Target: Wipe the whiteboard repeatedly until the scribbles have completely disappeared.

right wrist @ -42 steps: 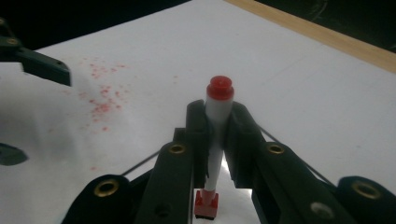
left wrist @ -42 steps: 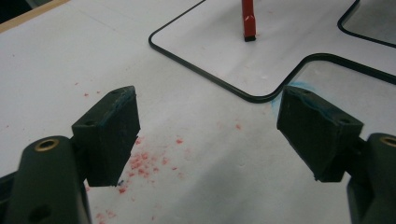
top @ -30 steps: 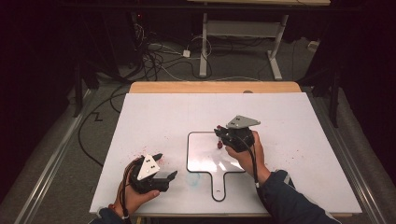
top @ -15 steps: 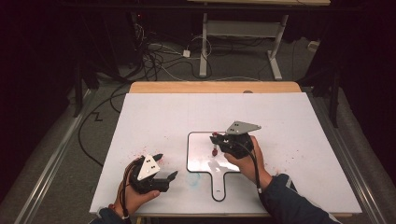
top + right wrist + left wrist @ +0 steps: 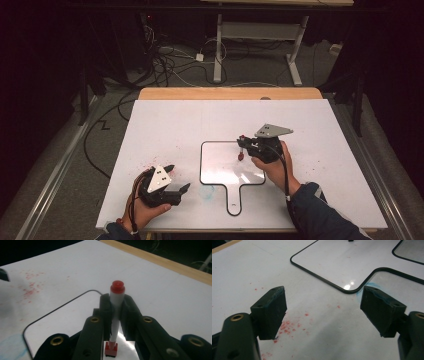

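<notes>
A small white board (image 5: 220, 167) with a black rim and a handle lies flat on the white table (image 5: 190, 125). My right gripper (image 5: 243, 146) is over the board's upper right part, shut on a red-and-white marker (image 5: 241, 150) that stands upright with its lower end close to the board. In the right gripper view the marker (image 5: 115, 310) is pinched between the two pads, red end up, above the board (image 5: 62, 322). My left gripper (image 5: 178, 177) rests at the table's front left, open and holding nothing. Its pads (image 5: 272, 310) stand wide apart, pointing toward the board's corner (image 5: 332, 262).
Red specks (image 5: 287, 326) dot the table by the left gripper, and a blue smudge (image 5: 207, 191) lies beside the board's handle. A wooden strip (image 5: 230, 93) runs along the table's far edge. Cables and desk legs (image 5: 218, 55) are on the floor beyond.
The right gripper, still shut on the marker, has shifted a little to the right over the board. The left gripper has stayed where it was.
</notes>
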The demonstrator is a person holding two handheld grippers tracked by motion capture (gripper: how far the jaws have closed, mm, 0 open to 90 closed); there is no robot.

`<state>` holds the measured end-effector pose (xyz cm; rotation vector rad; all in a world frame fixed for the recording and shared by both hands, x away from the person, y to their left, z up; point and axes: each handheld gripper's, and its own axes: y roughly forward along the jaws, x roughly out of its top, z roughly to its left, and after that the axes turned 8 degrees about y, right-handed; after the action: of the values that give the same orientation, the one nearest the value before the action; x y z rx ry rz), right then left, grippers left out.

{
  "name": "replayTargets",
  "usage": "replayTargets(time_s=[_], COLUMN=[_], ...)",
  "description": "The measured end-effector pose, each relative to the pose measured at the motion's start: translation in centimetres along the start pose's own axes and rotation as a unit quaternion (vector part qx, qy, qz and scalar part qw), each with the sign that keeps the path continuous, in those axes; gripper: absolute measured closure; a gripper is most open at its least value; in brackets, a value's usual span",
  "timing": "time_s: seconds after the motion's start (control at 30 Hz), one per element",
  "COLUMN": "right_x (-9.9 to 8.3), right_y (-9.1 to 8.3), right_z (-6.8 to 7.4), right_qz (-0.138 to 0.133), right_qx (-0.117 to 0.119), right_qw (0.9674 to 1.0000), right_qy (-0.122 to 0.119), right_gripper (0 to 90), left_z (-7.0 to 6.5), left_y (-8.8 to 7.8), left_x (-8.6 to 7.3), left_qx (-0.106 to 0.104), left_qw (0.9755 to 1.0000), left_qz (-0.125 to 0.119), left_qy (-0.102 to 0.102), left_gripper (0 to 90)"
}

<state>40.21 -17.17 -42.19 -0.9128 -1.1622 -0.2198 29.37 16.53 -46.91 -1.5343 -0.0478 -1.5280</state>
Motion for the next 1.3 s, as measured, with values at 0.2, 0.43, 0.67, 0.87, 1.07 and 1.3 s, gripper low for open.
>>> replayTargets(time_s=[0.2, 0.43, 0.67, 0.87, 1.07, 1.3], right_x=[-0.4, -0.2, -0.6, -1.1, -1.4, -1.7], right_y=[-0.3, -1.1, -2.7, -4.1, -4.9, -4.4], right_z=[0.8, -0.8, -2.4, -2.9, -2.9, -1.9], right_qz=[0.004, 0.006, 0.013, 0.021, 0.029, 0.028], right_qx=[0.031, -0.04, -0.058, -0.057, -0.034, 0.018], right_qw=[0.9995, 0.9992, 0.9981, 0.9977, 0.9979, 0.9979], right_qy=[0.01, -0.002, 0.015, 0.029, 0.046, 0.056], right_gripper=[81.2, 81.2, 81.2, 81.3, 81.3, 81.2], left_z=[0.0, 0.0, 0.0, -0.1, -0.1, -0.1], left_y=[0.0, 0.0, 0.0, 0.0, 0.0, 0.0], left_x=[0.0, 0.0, 0.0, 0.1, 0.1, 0.1], left_qx=[-0.001, 0.0, -0.002, -0.003, -0.004, -0.005], left_qw=[1.0, 1.0, 1.0, 1.0, 1.0, 1.0], left_qz=[0.0, -0.001, -0.001, -0.001, -0.001, -0.001], left_qy=[0.0, -0.001, -0.001, -0.002, -0.003, -0.002], left_gripper=[20.4, 20.4, 20.4, 20.4, 20.4, 20.4])
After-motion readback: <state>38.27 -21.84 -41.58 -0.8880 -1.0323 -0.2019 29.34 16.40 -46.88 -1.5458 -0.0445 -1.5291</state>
